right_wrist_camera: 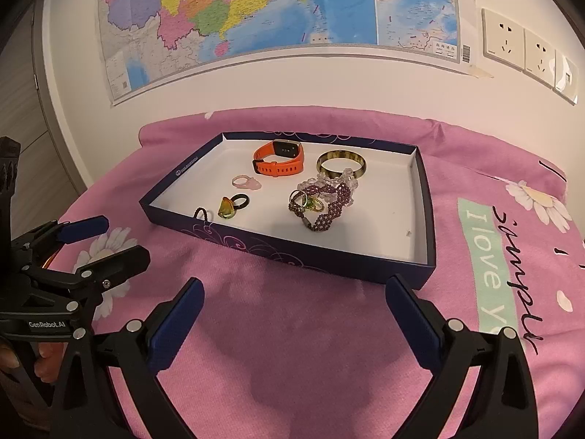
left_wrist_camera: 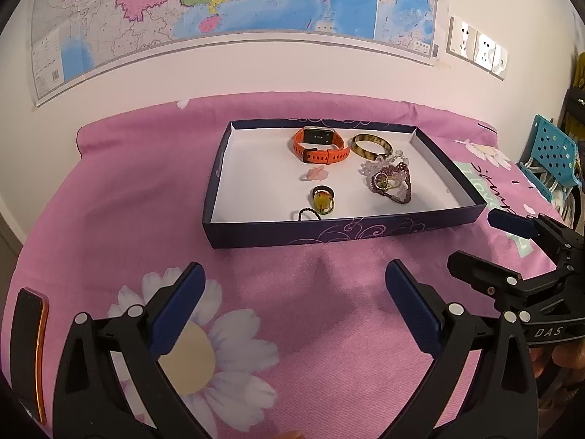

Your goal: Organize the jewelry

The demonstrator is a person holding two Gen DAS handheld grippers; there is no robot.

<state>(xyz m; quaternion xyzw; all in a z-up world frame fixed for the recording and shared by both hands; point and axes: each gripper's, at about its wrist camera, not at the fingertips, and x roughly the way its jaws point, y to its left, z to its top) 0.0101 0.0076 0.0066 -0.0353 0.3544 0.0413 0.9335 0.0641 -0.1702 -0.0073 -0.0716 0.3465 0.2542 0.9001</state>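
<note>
A dark blue tray point(left_wrist_camera: 329, 234) point(right_wrist_camera: 292, 252) with a white floor lies on the pink bedsheet. In it are an orange watch point(left_wrist_camera: 329, 155) point(right_wrist_camera: 278, 168), a tortoiseshell bangle point(left_wrist_camera: 369, 154) point(right_wrist_camera: 342, 153), a pile of purple bead bracelets point(left_wrist_camera: 398, 186) point(right_wrist_camera: 329, 201), a pink ring point(left_wrist_camera: 316, 173) point(right_wrist_camera: 248, 182), a yellow-stone ring point(left_wrist_camera: 321, 199) point(right_wrist_camera: 226, 208) and a small dark beaded loop point(left_wrist_camera: 307, 214) point(right_wrist_camera: 203, 214). My left gripper point(left_wrist_camera: 294, 278) point(right_wrist_camera: 120, 237) hovers open and holds nothing in front of the tray's near wall. To its right, my right gripper point(right_wrist_camera: 294, 289) point(left_wrist_camera: 482, 239) is open too, with nothing between its fingers.
A black phone-like slab with an orange edge point(left_wrist_camera: 29, 351) lies on the sheet at the far left. A map point(left_wrist_camera: 219, 7) and wall sockets point(right_wrist_camera: 526, 51) hang behind the bed. A blue perforated basket point(left_wrist_camera: 552, 153) stands off the right side. A hand point(right_wrist_camera: 44, 362) grips the left tool.
</note>
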